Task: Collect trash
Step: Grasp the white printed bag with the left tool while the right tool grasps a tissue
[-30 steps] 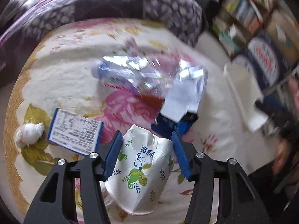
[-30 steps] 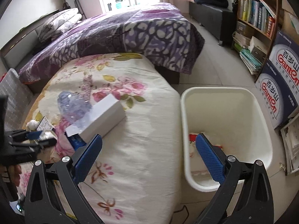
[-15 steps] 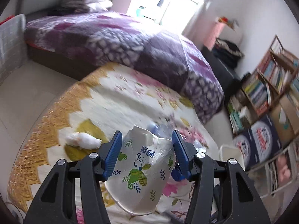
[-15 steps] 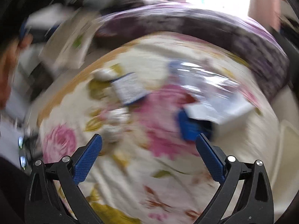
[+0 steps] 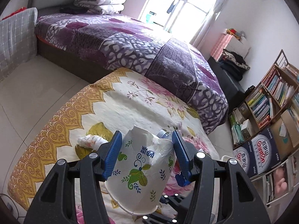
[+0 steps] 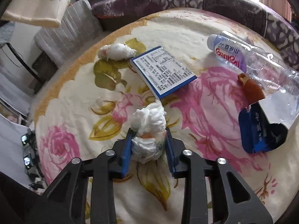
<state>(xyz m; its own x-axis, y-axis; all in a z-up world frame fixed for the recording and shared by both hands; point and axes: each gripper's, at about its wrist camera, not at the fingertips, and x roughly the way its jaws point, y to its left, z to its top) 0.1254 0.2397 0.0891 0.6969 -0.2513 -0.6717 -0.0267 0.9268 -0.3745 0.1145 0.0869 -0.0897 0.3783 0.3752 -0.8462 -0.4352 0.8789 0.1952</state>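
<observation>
Right tool (image 6: 147,141) just clamped onto a tissue wad (image 6: 148,128)

A second ago it gaped over the bin — left tool (image 5: 145,153) still pinches the crushed paper cup (image 5: 143,169), so both need binning.

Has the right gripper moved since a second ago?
Yes. The right gripper swung from over the white bin to the floral blanket; its jaws have just been closing around a tissue wad.

"Ganten" on plastic bottle (image 6: 231,55), same brand on cartons (image 5: 261,149) by bookshelf (image 5: 271,100)
</observation>
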